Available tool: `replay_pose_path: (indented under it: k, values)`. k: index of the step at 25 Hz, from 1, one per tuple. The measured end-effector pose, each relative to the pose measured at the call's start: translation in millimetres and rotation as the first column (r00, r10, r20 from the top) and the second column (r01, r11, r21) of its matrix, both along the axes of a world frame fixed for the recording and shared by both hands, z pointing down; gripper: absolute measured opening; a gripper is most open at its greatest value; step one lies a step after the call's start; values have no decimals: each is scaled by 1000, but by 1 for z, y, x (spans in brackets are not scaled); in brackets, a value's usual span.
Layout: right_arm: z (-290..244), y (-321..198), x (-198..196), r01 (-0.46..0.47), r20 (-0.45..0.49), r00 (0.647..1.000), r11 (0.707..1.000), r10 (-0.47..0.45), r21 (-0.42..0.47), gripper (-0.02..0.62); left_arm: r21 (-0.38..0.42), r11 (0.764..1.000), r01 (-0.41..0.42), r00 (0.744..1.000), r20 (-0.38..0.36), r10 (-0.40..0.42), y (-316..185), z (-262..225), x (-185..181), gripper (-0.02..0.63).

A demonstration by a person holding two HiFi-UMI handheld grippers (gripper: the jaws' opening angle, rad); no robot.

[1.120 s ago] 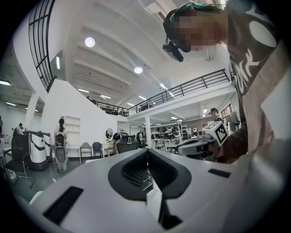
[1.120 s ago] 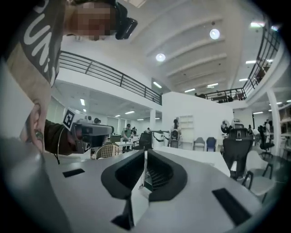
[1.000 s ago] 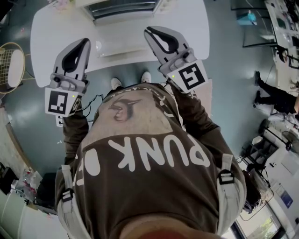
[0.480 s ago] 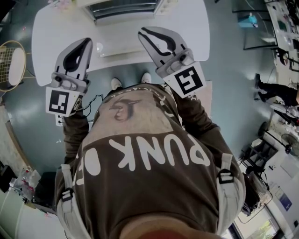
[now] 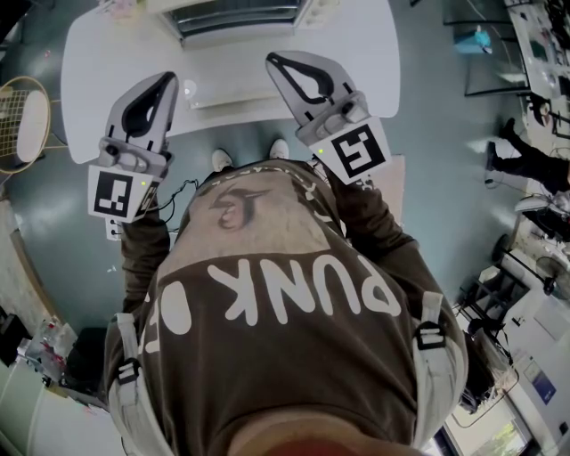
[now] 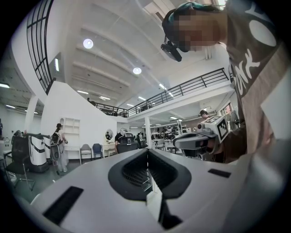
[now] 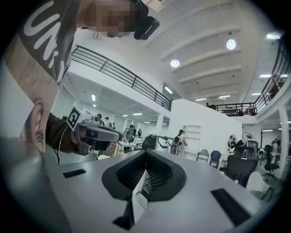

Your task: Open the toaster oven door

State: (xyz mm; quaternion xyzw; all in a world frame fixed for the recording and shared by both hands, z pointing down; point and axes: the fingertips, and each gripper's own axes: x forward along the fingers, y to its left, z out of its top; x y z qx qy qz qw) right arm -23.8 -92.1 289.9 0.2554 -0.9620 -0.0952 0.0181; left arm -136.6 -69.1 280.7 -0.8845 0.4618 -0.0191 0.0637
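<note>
1. Sweatshirt (image 5: pixel 285 303), brown with white lettering, filling lower half of head view; sleeves reaching forward to both grippers.
2. Left gripper (image 5: pixel 166 82): held level, tips over near part of white table (image 5: pixel 89 80), left marker cube (image 5: pixel 114 193) at its back end. Jaws together at tips in left gripper view, nothing between them; closed and empty.
3. Right gripper (image 5: pixel 272 61): also level, angled slightly inward, tips over table a bit further in than left one, right marker cube (image 5: pixel 354 150) at back end. Jaws just closed, tips meeting in right gripper view, nothing gripped.
4. Grippers well apart, not touching each other or anything on table; each seen off to one side in the other's view.
5. White shoes (image 5: pixel 221 158) on grey floor just under near table edge, between the two grippers.
6. Pale rectangular patch (image 5: pixel 239 89) on tabletop ahead of grippers; reflection or object, cannot tell.
7. Toaster oven (image 5: pixel 236 16) at far side of table, top centre of head view, straight ahead of person, well apart from both grippers. Dark glass strip along its front. Door open or shut: cannot tell from this steep angle.
8. Racket-like hoop (image 5: pixel 22 120) left of table.
9. Seated person's legs (image 5: pixel 525 178) far right, desks and clutter around.
10. Gripper views: large hall beyond, balcony railing (image 6: pixel 182 91), round ceiling lamps, chairs and standing people in distance.
</note>
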Motion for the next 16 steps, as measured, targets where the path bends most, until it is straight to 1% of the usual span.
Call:
replay_pose_path:
  k: [3, 7, 11, 16]
  values:
    - [1, 0, -2, -1, -4, 1000, 1000, 1, 0, 12, -3, 1000, 0, 1000, 5, 0, 0, 2, -2, 5]
    - [2, 0, -2, -2, -5, 1000, 1000, 2, -2, 12, 3, 1000, 0, 1000, -8, 0, 0, -1, -1, 5]
    - [4, -1, 1, -6, -12, 1000, 1000, 6, -8, 12, 0, 1000, -6, 1000, 1, 6, -2, 1, 2, 5]
    - [5, -3, 0, -10, -19, 1000, 1000, 10, -12, 12, 8, 1000, 0, 1000, -21, 0, -4, -3, 2, 5]
